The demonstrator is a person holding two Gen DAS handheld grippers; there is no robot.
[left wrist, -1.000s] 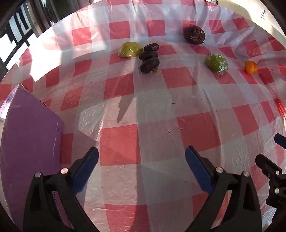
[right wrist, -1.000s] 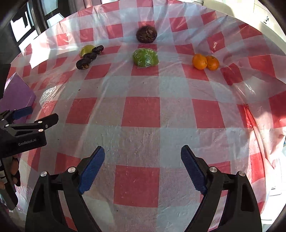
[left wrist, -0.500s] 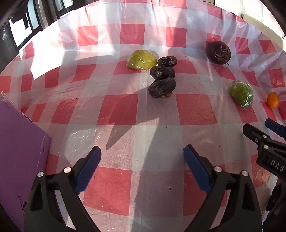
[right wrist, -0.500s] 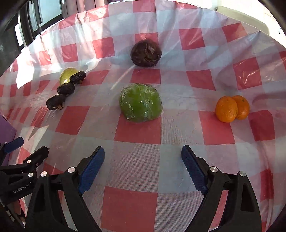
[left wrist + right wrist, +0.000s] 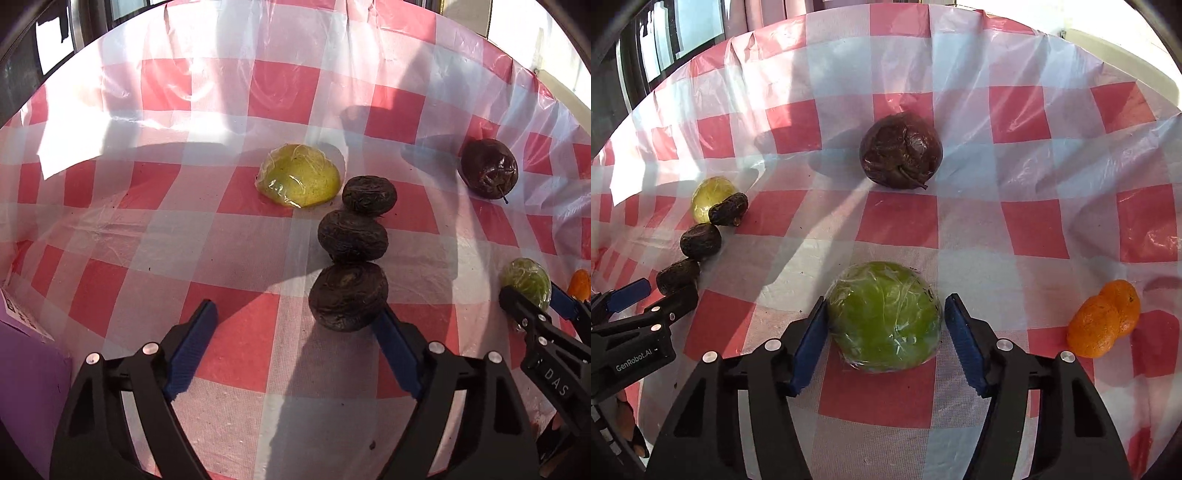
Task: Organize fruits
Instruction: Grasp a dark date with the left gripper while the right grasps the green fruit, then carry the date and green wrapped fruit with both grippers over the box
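Red-checked tablecloth [image 5: 901,221] under plastic film. Right gripper [image 5: 882,343] had just been closing, jaws half-narrowed around the wrapped green fruit [image 5: 884,317], right pad apart. Left gripper [image 5: 295,350] also closing; nearest dark fruit [image 5: 347,295] beside its right finger. Pick-up step; next, probably finish the squeeze, then lift.

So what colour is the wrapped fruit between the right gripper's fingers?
Green fruit, clearest in the right wrist view.

Left wrist view: looking steeply down along its fingers [image 5: 395,347], close over a checked tablecloth [image 5: 122,229]. Right wrist view: facing likewise, close above a wrapped green fruit [image 5: 884,317]. Both are sharing three dark fruits [image 5: 351,269] and that green fruit.
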